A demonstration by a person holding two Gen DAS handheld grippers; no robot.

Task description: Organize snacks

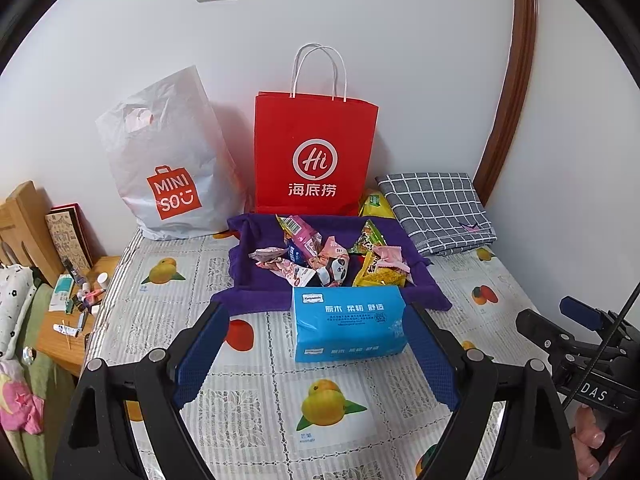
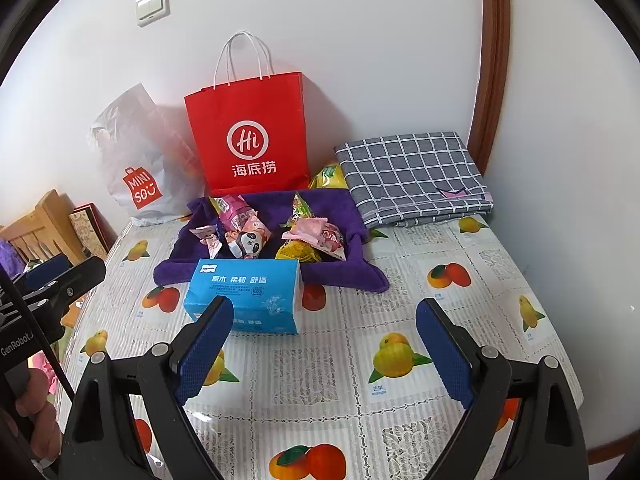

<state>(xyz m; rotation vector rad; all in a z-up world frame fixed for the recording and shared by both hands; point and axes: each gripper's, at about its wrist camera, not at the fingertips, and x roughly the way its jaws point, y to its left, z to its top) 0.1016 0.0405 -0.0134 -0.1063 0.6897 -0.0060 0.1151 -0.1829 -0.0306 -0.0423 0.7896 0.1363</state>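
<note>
Several wrapped snacks [image 1: 320, 258] lie in a pile on a purple cloth [image 1: 256, 240], also seen in the right wrist view [image 2: 280, 236]. A blue tissue pack [image 1: 346, 326] lies in front of the cloth, also in the right wrist view [image 2: 244, 294]. My left gripper [image 1: 316, 344] is open, its pads either side of the tissue pack's near end, not touching. My right gripper [image 2: 324, 344] is open and empty above the tablecloth, right of the tissue pack. A yellow snack bag [image 1: 374, 204] lies behind the cloth.
A red paper bag [image 1: 314, 152] and a white MINISO bag [image 1: 172, 168] stand against the wall. A folded checked cloth [image 1: 436, 206] lies at the back right. A wooden side table [image 1: 68, 320] with small items is left of the fruit-print table [image 1: 320, 400].
</note>
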